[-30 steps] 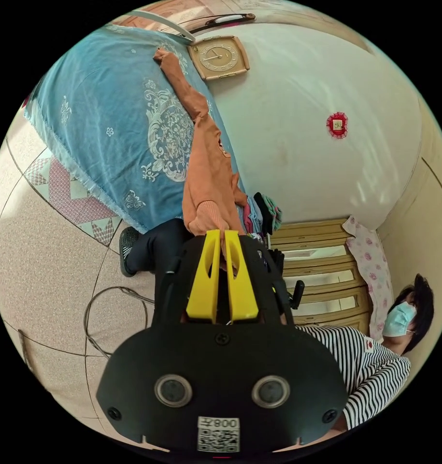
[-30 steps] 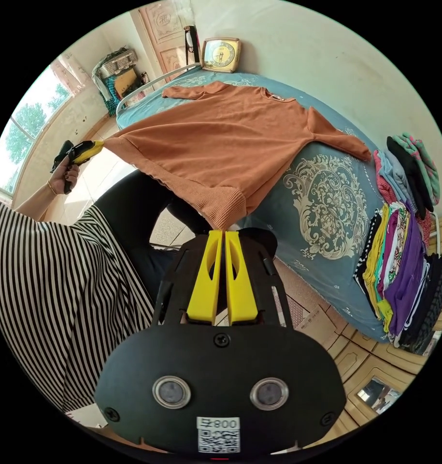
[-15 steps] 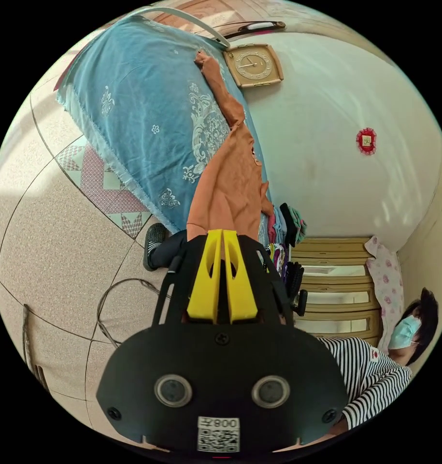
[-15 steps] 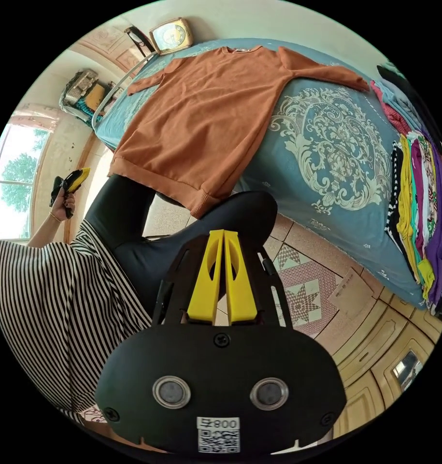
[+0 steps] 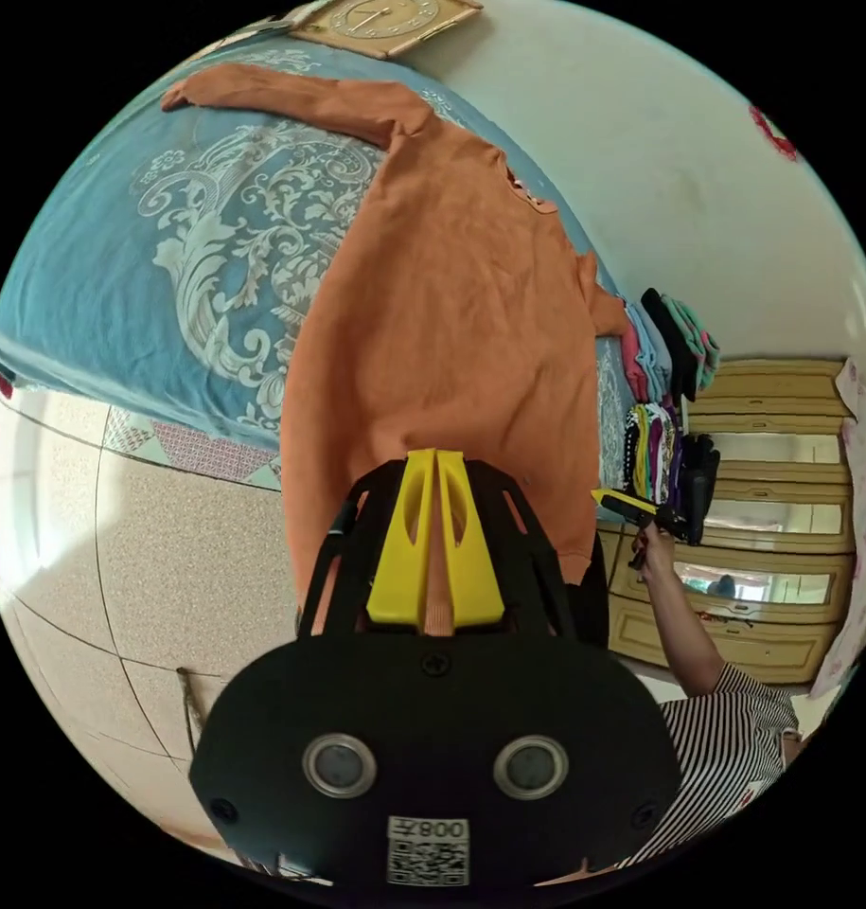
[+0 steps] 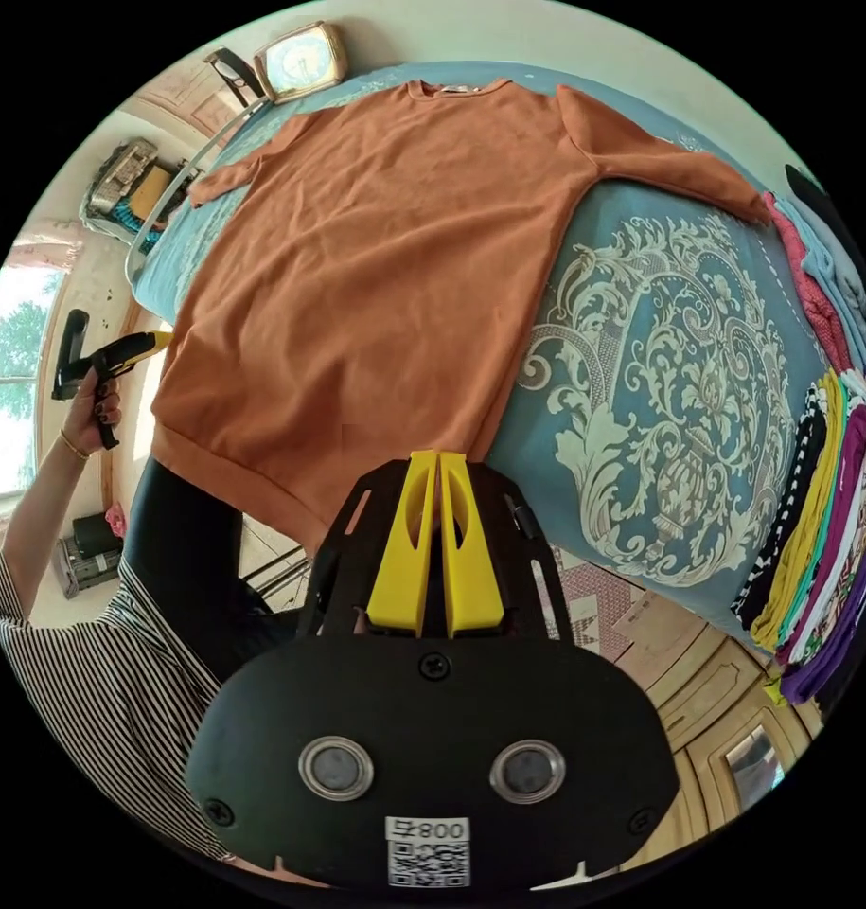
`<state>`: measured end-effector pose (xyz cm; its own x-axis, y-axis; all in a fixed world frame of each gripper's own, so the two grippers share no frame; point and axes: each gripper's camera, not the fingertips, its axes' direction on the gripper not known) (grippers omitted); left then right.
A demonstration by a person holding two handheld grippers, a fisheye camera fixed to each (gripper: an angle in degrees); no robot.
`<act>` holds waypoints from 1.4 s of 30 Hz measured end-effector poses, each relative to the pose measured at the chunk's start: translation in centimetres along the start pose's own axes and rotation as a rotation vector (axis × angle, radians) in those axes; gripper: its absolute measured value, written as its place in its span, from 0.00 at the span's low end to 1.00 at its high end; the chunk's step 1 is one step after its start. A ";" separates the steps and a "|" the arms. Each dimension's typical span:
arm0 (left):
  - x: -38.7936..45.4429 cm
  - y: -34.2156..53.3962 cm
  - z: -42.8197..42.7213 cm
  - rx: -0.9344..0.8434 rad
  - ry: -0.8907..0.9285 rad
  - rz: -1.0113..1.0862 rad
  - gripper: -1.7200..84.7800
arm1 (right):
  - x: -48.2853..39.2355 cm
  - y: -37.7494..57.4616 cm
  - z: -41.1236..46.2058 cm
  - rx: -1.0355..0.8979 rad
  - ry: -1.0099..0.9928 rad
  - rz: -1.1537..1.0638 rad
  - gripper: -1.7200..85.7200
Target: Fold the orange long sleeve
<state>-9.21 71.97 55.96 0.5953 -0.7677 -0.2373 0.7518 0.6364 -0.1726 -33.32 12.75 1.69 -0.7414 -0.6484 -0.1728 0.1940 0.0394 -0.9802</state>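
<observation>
One orange long sleeve spread flat, blue patterned bedspread

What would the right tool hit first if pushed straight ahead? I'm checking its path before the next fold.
Most likely the orange long sleeve: the right tool points at its hem near the edge of the blue bedspread. Depth is unclear, so contact may already be close.

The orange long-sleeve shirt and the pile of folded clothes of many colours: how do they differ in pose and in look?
The orange long-sleeve shirt lies spread out flat, with both sleeves stretched to the sides; the pile of folded clothes is folded and stacked. The shirt has one plain colour; the pile shows purple, yellow, pink and others. Both rest on the blue patterned bed cover.
</observation>
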 end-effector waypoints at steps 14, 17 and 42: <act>18.0 -14.8 9.8 0.029 0.054 0.267 0.04 | 14.7 2.7 1.7 0.112 -0.268 0.093 0.02; 26.0 -21.6 14.5 -0.010 0.090 0.435 0.06 | 20.3 2.5 0.3 0.237 -0.340 0.167 0.03; 76.9 -69.5 59.3 -0.204 -0.036 0.855 0.10 | 56.7 -11.5 -4.2 0.828 -0.393 0.600 0.14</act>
<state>1.16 -35.74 106.42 0.9423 -0.0221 -0.3341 -0.0186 0.9928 -0.1181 -80.30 -21.30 2.76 -0.1538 -0.8975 -0.4133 0.9358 0.0019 -0.3524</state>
